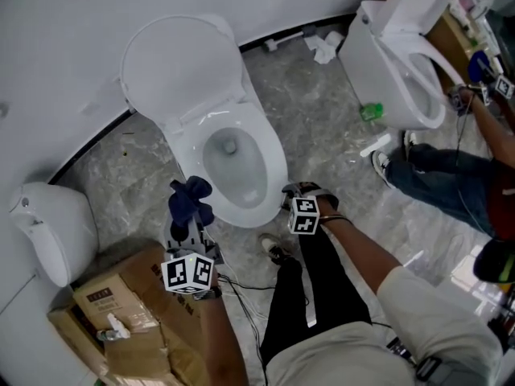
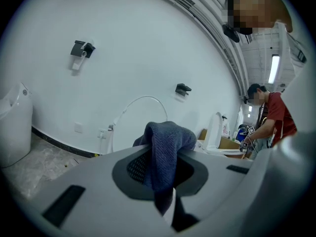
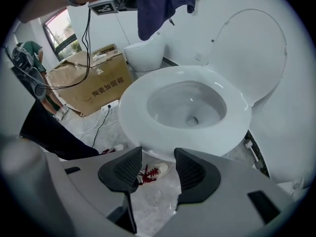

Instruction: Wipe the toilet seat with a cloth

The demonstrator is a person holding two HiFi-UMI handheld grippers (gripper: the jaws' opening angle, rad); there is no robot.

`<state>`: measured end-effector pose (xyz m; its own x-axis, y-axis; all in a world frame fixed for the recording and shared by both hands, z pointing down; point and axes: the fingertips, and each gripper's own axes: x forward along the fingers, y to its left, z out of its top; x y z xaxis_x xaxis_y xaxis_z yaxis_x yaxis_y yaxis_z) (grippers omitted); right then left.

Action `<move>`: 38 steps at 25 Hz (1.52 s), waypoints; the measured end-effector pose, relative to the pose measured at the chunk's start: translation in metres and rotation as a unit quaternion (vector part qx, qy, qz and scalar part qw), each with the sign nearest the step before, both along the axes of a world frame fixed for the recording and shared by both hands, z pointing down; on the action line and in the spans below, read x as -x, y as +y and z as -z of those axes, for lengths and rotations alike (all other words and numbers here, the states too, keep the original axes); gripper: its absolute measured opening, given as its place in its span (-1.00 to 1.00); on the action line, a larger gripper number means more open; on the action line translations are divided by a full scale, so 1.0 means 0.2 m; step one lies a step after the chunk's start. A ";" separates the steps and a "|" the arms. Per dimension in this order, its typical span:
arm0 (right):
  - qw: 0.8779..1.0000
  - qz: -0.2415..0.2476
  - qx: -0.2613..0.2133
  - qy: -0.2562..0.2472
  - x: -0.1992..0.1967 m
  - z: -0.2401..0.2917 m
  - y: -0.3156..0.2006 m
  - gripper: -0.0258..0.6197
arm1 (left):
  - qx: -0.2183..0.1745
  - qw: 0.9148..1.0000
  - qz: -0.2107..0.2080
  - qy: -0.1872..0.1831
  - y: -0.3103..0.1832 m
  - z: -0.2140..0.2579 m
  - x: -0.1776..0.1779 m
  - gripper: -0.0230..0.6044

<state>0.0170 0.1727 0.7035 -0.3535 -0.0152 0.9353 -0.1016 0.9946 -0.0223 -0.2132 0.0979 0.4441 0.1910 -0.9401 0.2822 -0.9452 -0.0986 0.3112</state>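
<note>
A white toilet with its lid [image 1: 181,67] raised stands in the middle of the head view, its seat ring [image 1: 276,171] bare around the bowl. My left gripper [image 1: 190,212] hovers at the bowl's front left, shut on a dark blue cloth [image 1: 190,199] that bunches above the jaws. In the left gripper view the cloth [image 2: 166,149] fills the gap of the left gripper [image 2: 160,171]. My right gripper [image 1: 301,195] is at the bowl's front right, just below the rim. In its own view the right gripper [image 3: 158,169] is open and empty, facing the seat [image 3: 143,117], with the cloth [image 3: 159,4] hanging above.
A cardboard box [image 1: 133,308] sits at the lower left beside a white fixture [image 1: 48,227]. A second toilet [image 1: 402,63] stands at the upper right, where another person [image 1: 455,179] works. Cables [image 1: 241,284] trail over the marble floor by my shoe [image 1: 273,249].
</note>
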 end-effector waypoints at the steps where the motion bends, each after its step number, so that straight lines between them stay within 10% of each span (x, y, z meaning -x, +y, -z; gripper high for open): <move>1: 1.000 0.003 0.005 0.001 0.00 -0.02 0.00 -0.21 | -0.001 1.000 0.001 -0.003 -0.03 -0.02 0.00 -0.81; 21: 0.993 -0.036 0.097 -0.061 0.00 -0.14 0.01 -0.25 | 0.035 0.998 -0.010 -0.042 -0.42 -0.40 -0.02 -0.81; 27: 0.958 -0.181 0.064 -0.214 0.12 0.17 -0.39 -0.72 | 0.043 0.998 0.000 -0.046 -0.57 -0.60 0.01 -0.81; 38: 0.886 -0.317 0.014 -0.337 0.09 0.52 -1.04 -0.80 | 0.052 0.997 0.054 -0.018 -0.84 -0.95 0.07 -0.81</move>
